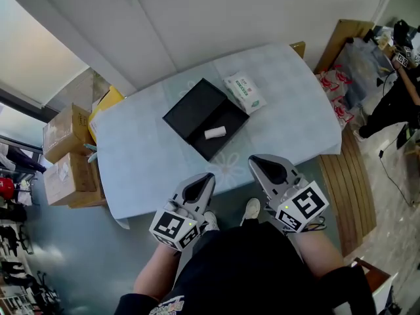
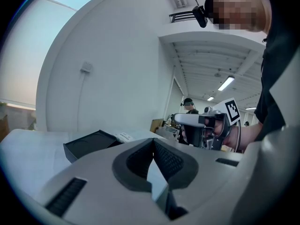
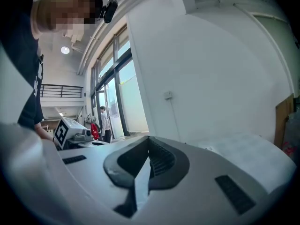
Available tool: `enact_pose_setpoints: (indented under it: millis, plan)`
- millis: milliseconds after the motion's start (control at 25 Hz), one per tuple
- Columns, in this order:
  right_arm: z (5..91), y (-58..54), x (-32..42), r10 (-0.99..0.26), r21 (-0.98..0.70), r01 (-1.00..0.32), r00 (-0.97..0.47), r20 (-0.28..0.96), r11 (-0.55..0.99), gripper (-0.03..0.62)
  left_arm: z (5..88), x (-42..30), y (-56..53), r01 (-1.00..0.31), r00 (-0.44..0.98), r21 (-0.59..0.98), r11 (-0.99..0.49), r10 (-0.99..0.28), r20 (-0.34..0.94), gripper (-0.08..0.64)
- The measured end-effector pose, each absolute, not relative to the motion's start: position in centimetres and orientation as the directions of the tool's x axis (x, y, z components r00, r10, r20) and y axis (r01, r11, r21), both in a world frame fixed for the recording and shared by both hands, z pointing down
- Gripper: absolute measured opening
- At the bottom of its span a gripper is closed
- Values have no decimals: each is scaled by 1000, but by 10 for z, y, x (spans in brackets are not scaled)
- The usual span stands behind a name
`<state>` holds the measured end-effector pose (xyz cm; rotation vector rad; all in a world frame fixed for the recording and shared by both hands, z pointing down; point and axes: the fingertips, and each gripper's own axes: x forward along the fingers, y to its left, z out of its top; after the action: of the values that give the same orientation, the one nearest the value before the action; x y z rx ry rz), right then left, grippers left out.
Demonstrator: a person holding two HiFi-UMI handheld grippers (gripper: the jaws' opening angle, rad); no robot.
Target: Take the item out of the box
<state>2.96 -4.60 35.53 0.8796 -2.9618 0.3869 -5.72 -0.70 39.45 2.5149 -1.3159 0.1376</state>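
An open black box (image 1: 205, 117) lies in the middle of the pale blue table (image 1: 144, 169). A small white item (image 1: 215, 132) rests inside it, near its front right wall. The left gripper view shows the box (image 2: 89, 144) low on the table. My left gripper (image 1: 209, 176) hovers at the table's near edge, its jaws shut and empty. My right gripper (image 1: 256, 160) hangs beside it, also at the near edge, jaws shut with nothing between them. In their own views the left gripper (image 2: 153, 142) and right gripper (image 3: 149, 139) show pads meeting at the tips.
A white and green packet (image 1: 245, 91) lies on the table just right of the box. Cardboard cartons (image 1: 65, 153) are stacked left of the table. A wooden bench (image 1: 348, 182) runs along the right side. A person (image 1: 394, 104) stands at the far right.
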Motion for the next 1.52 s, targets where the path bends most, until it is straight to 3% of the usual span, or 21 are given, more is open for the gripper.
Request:
enact_pose_setpoints:
  millis: [680,1520]
  plan:
    - [366,-83,61,-425,-279,-427,-902,69,860,9,407,-18,-52,-882,469,117,-457,-829,305,8]
    - [390,-128,50,-520,-335,-532,-844,131,778,9,472,-57,-124,-823,466,-41,-567,-713,524,9]
